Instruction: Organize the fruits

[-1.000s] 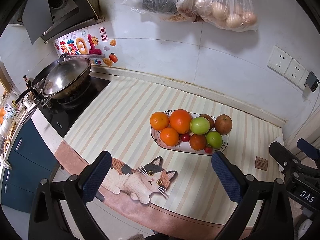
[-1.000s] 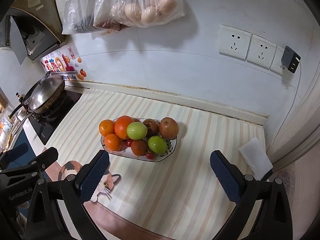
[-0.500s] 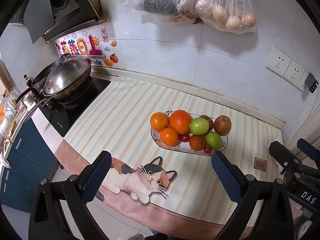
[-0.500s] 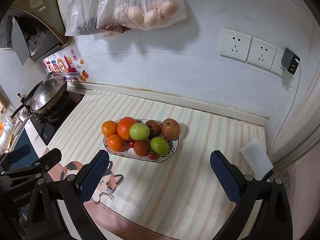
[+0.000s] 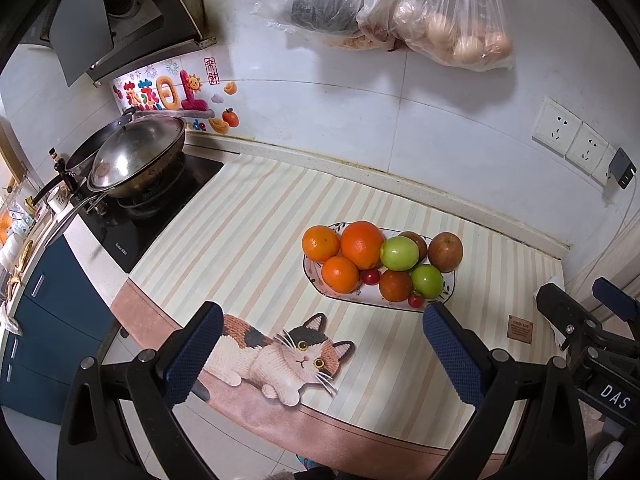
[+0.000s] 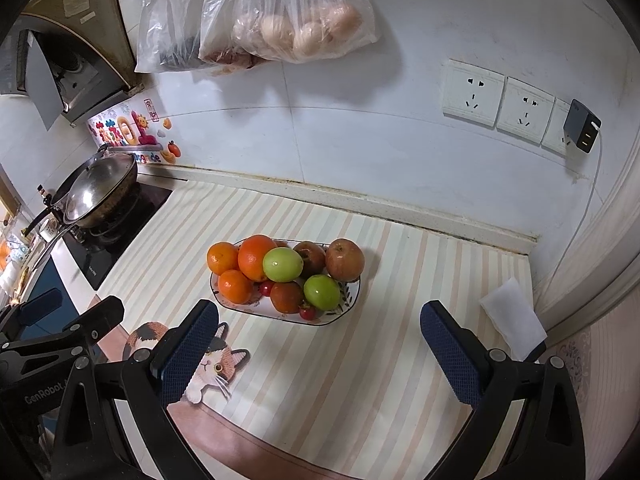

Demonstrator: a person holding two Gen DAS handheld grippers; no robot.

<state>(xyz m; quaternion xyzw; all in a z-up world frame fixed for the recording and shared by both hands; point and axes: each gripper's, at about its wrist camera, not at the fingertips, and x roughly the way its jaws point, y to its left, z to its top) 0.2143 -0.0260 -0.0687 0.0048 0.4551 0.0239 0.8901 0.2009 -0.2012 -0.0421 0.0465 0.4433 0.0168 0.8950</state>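
Left wrist view: a lidded wok [image 5: 136, 160] sits on the stove at the far left, plastic bags [image 5: 400, 8] hang on the wall, and a cat picture [image 5: 280, 356] decorates the striped mat [image 5: 248, 240]. The left gripper [image 5: 320, 356] hangs spread wide and empty; the fruit plate [image 5: 448, 286], piled with oranges [image 5: 361, 245], green apples [image 5: 399, 253] and red apples [image 5: 445, 251], lies ahead, slightly right, nothing between.

Right wrist view: wall sockets [image 6: 472, 94], a charger [image 6: 581, 131] and a white paper [image 6: 514, 320] sit to the right. The right gripper [image 6: 320, 356] is also spread, empty; the plate [image 6: 349, 298] rests ahead, slightly left, apart from both fingers.
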